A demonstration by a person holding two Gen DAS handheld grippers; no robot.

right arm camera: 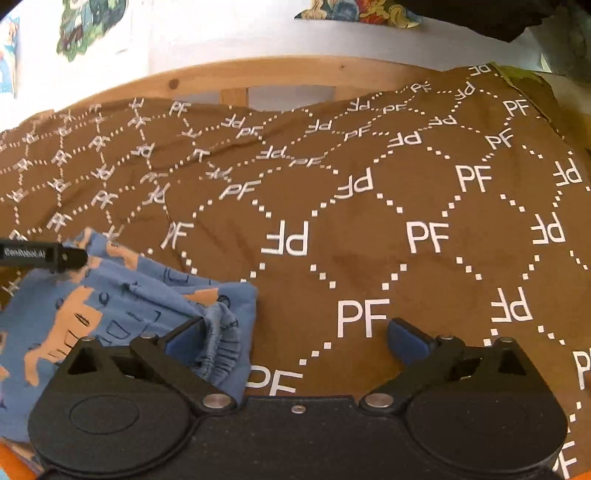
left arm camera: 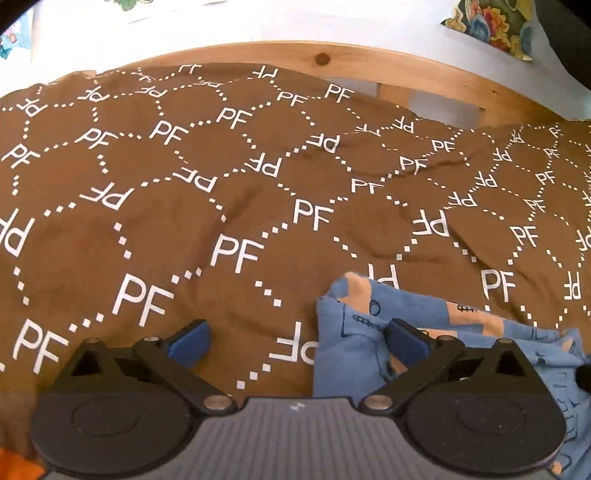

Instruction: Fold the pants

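The pants (right arm camera: 122, 314), small and blue with tan animal prints, lie bunched on a bed, on top of a brown cover (left arm camera: 155, 206) printed all over with white "PF" letters and dotted lines. Their gathered elastic waistband (right arm camera: 221, 347) sits at the right edge of the heap in the right wrist view, touching the inner face of that tool's left blue finger. The right hand-held gripper (right arm camera: 297, 341) is spread wide and grips nothing; its other finger stands over bare cover, well clear of the cloth. The left hand-held gripper (left arm camera: 297, 341) is likewise spread wide and released: its right finger lies over the folded corner of the pants (left arm camera: 354, 332), which reach in from the lower right of the left wrist view, while its left finger hangs over plain cover. From the right wrist view, a black finger of the left tool (right arm camera: 44, 254) pokes in at the far left edge, just above the far side of the pants. Behind the cover runs a pale wooden bed rail (left arm camera: 332, 59) with a dark knot, and beyond it a light wall (right arm camera: 221, 33) with colourful cut-out pictures (right arm camera: 88, 26) stuck to it.
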